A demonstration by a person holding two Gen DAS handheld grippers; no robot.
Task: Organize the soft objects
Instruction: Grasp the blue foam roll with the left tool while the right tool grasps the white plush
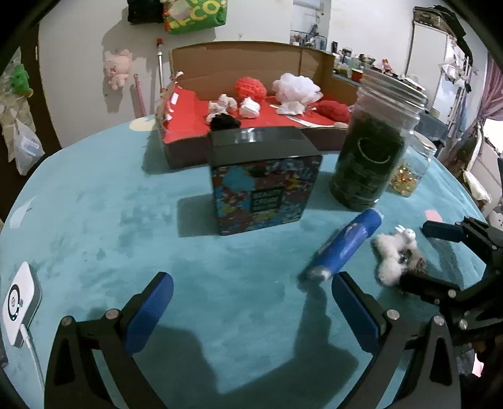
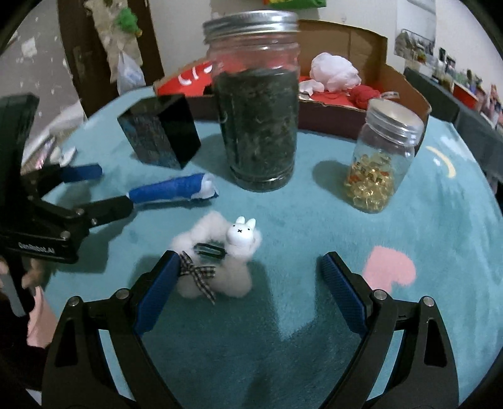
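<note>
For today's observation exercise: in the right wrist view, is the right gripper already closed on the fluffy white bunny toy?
No. The right gripper stands wide open, and the bunny toy lies on the teal cloth between its fingers.

Two jars (image 2: pixel 256 103), one tin (image 1: pixel 264 185), one box (image 1: pixel 251 94).

Illumination moderate and uneven, colour cast cool. Shadows on the teal table cover (image 1: pixel 94 220) fall toward the camera and leftward of the patterned box (image 1: pixel 264 188), indicating a source above and behind that box. Both gripper frames cast dark, hard-edged shadows at the bottom of each view. Glare noted on the box lid and on the metal lid of the large jar (image 2: pixel 251 22). Strong fisheye curvature with black vignetting in all corners. Motion blur on the blue roll (image 1: pixel 342 248) right of the box; background beyond the box soft. The white fluffy toy (image 2: pixel 220 261) is rendered sharply in the right wrist view, smeared in the left.
</note>
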